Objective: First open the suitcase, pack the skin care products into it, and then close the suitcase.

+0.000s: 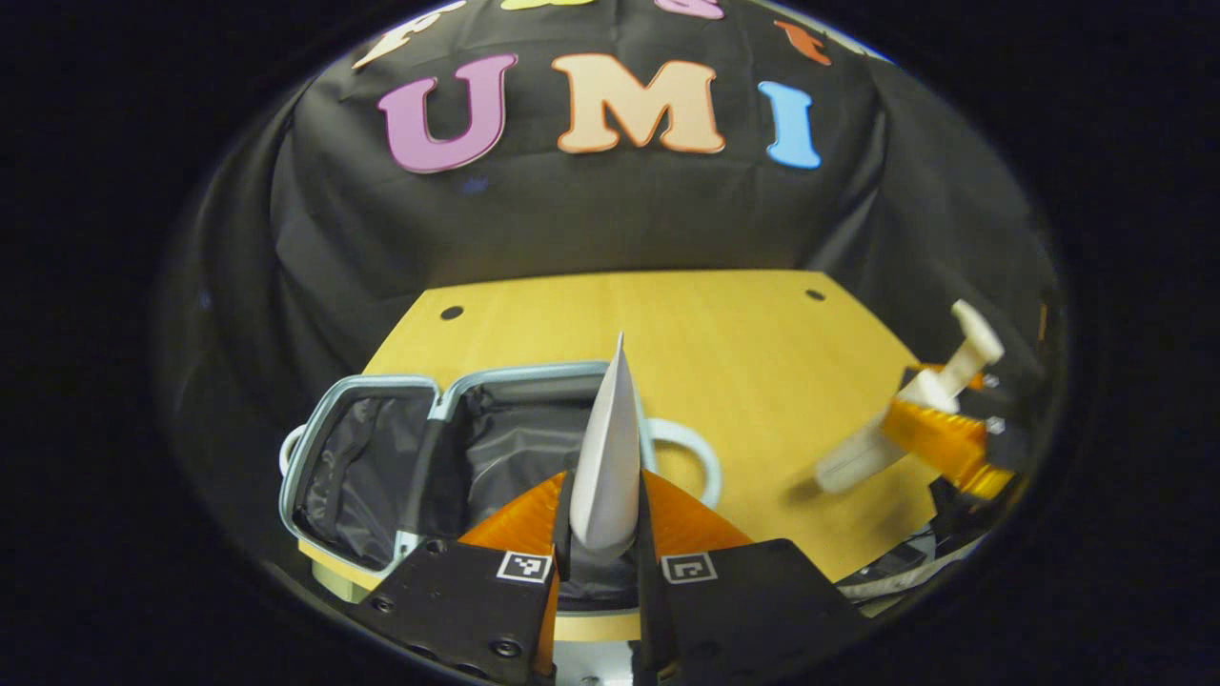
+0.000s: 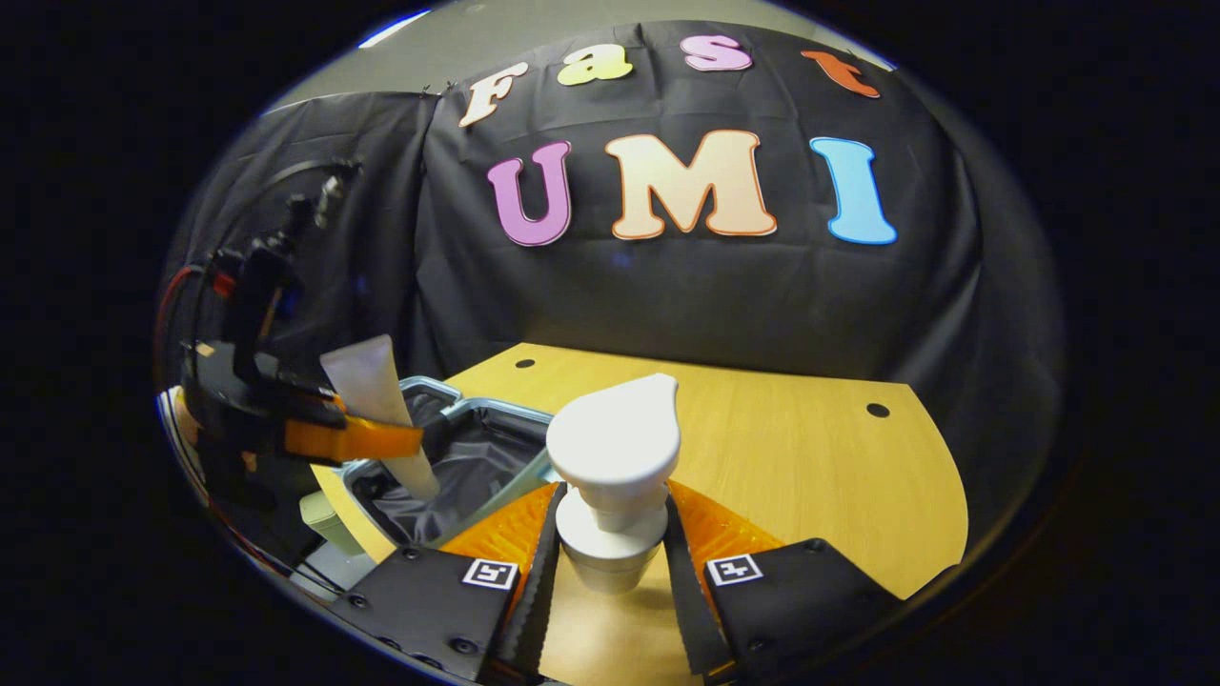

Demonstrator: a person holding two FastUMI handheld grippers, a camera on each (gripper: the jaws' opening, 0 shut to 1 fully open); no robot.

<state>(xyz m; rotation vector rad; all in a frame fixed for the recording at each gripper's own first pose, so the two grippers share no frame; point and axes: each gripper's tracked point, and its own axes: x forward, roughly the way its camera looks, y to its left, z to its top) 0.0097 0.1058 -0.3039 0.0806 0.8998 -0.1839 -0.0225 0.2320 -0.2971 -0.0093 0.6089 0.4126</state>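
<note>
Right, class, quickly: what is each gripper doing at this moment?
Left gripper: shut on the white tube, above the open suitcase.
Right gripper: shut on the pump bottle.

Both tongs point(image 1: 599, 534) point(image 2: 610, 557) apparently clamped, loaded.

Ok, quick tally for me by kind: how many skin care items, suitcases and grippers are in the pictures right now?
Skin care items: 2, the tube in the left gripper and the pump bottle in the right gripper
Suitcases: 1, the suitcase, lying open on the table
Grippers: 2
Total: 5
</note>
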